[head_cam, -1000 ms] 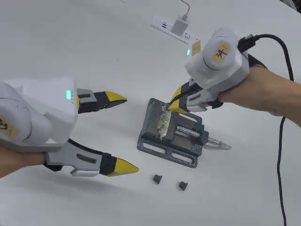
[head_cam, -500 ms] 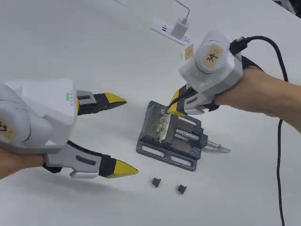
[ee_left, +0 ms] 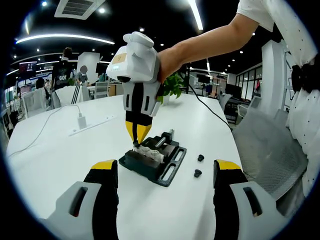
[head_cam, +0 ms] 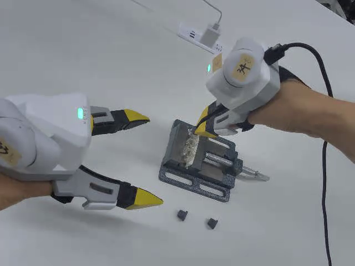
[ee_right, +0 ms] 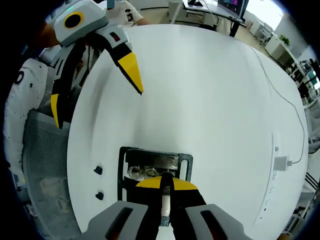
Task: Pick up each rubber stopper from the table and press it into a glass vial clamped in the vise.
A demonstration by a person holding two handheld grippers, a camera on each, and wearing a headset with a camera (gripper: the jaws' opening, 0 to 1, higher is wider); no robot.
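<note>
Pressure goes straight down: centre your closed right gripper [head_cam: 199, 132] over the vial [head_cam: 188, 148] in the vise [head_cam: 194, 183]; left gripper [head_cam: 153, 158] hangs wide open.

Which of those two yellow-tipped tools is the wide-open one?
The left tool, beside the vise: its tips stand far apart, while the right tool has its tips together above the vise.

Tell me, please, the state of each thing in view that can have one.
Left gripper, jaws open, held above the table.
Right gripper, jaws shut, tips at the glass vials.
Vise, closed on the glass vials.
Rubber stoppers, two loose on the table, not yet picked up.
Charger, plugged into the power strip.
</note>
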